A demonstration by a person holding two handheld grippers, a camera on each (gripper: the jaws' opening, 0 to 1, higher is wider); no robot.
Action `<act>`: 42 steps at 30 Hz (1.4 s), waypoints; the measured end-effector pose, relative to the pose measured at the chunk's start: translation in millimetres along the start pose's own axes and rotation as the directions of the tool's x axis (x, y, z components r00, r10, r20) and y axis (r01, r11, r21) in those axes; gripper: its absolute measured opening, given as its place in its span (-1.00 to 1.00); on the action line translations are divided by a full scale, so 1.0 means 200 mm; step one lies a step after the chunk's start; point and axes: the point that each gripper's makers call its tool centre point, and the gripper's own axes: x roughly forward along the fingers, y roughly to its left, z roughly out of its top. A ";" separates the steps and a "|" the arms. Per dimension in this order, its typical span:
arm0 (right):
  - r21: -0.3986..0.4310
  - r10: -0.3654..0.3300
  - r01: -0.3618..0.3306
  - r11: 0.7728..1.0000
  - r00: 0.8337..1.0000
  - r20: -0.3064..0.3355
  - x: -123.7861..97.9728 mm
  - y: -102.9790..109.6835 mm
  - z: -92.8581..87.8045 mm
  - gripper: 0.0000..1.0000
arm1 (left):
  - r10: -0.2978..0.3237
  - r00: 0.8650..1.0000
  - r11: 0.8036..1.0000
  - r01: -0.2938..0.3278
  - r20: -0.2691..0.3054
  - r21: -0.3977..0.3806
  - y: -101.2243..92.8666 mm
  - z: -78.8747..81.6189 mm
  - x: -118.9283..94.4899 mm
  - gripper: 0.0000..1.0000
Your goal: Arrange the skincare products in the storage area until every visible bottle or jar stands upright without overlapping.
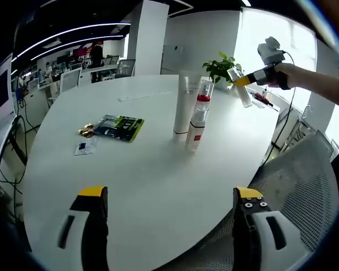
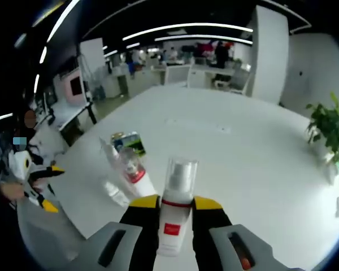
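We saw our left tool [image 1: 169, 209] hanging over the white bench [image 1: 141, 169], jaws wide apart with nothing between them. Ahead of it a white tube [image 1: 185, 104] and a red-labelled spray bottle [image 1: 198, 116] stood upright, just beside each other. Further ahead and right, the right tool [image 1: 250, 79] gripped a clear bottle [image 1: 241, 89] above the bench edge, near a plant [image 1: 220, 66]. Ahead-left lay a green-black packet [image 1: 120, 127].

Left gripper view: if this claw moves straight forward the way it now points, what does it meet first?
Probably nothing close: bare table lies ahead of the open left claw. Further on, slightly to the right, stand the spray bottle and the tube; it would likely reach the bottle first, though depth is unclear.
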 end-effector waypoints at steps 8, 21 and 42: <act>0.028 -0.009 0.006 1.000 0.996 0.092 -0.08 0.10 -0.02 -0.73 | -0.013 1.000 1.000 0.013 -0.005 0.001 -0.01 -0.01 0.00 0.73; 0.043 -0.054 0.048 0.998 0.985 0.166 -0.17 0.21 -0.06 -0.73 | -0.022 1.000 1.000 0.022 0.003 0.003 -0.03 -0.01 0.00 0.73; 0.090 -0.062 0.038 0.995 0.956 0.286 -0.23 0.37 -0.10 -0.73 | -0.033 0.999 0.998 0.032 0.005 0.052 -0.07 0.00 0.00 0.75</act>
